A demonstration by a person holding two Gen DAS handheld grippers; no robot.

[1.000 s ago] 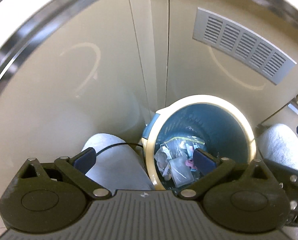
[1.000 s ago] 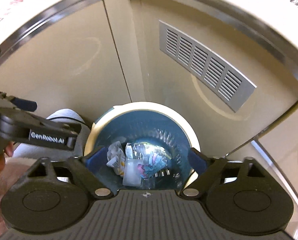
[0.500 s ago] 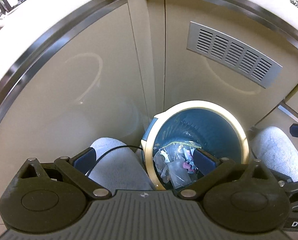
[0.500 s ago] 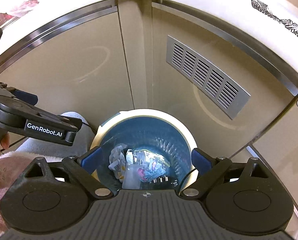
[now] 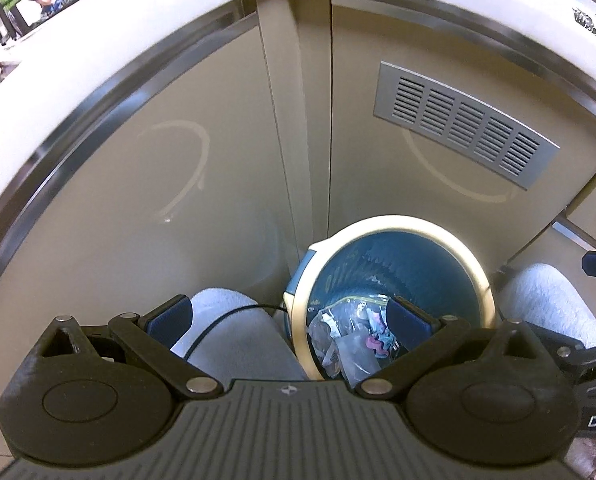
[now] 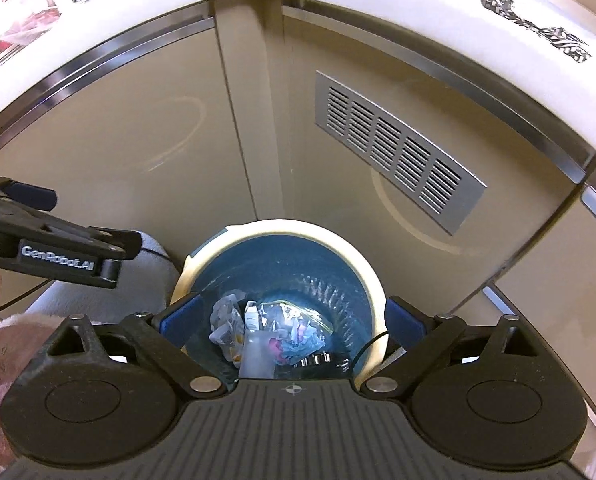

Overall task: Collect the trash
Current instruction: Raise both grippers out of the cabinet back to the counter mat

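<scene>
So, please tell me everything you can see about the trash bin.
The bin is round, with a cream rim and a dark blue ribbed inside that looks like plastic. It stands upright and open in front of a beige cabinet, below a grey vent. At its bottom lies trash: crumpled paper, clear plastic, small coloured scraps. The person's knees flank it. Both claws hang open above it, not touching it.

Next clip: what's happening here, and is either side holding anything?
A person holds a hand-held gripper in each hand above a blue trash bin standing on the floor against beige cabinet doors. The left hand-held gripper and the right hand-held gripper are both open and empty. Crumpled paper, clear plastic and other scraps already lie in the bottom of the bin. Nothing is being picked up now.
</scene>
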